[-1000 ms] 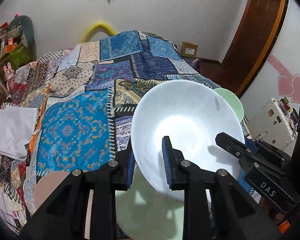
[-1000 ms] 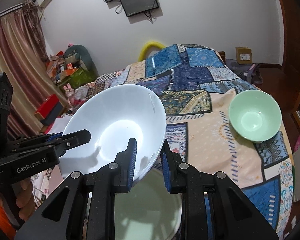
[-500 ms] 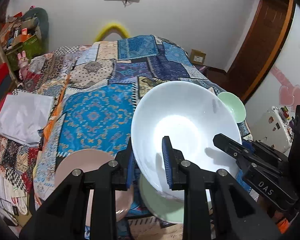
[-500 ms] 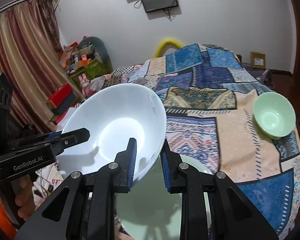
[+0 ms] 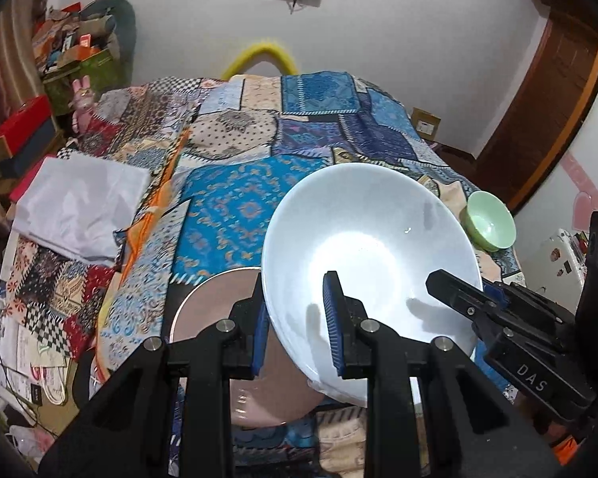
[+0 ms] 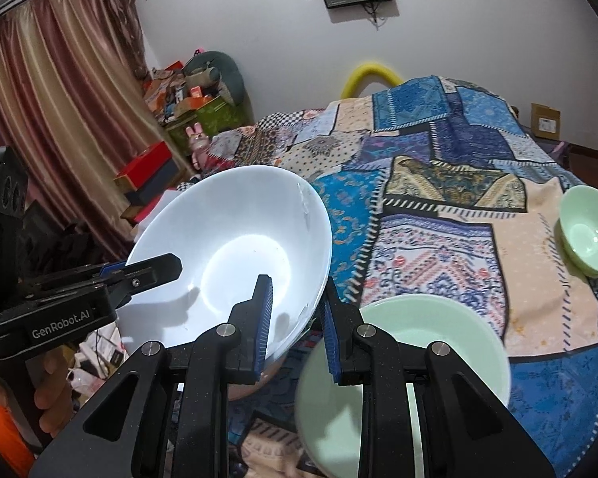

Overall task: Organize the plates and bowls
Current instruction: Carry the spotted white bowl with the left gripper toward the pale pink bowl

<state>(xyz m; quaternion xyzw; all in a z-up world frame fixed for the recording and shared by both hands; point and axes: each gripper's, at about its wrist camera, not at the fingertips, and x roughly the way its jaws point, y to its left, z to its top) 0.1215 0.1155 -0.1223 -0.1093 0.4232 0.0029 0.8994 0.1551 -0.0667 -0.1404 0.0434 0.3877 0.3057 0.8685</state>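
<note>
Left gripper (image 5: 295,330) pinches the white bowl (image 5: 368,263) rim at its 7 o'clock, one pad inside, one outside; bowl is airborne, tilted, over the pink plate (image 5: 215,306). Your right gripper (image 5: 464,298) bites the rim at 4 o'clock. Small green bowl (image 5: 490,221) sits on the bed (image 5: 235,207) at 2 o'clock.

Right view: right gripper (image 6: 297,320) clamps the white bowl (image 6: 235,255) rim at 5 o'clock, left gripper (image 6: 149,269) at 9. Pale green plate (image 6: 438,342) lies below at 5 o'clock. Glazed, stiff, likely slick and chippable: keep both rim grips square, lower gently.
</note>
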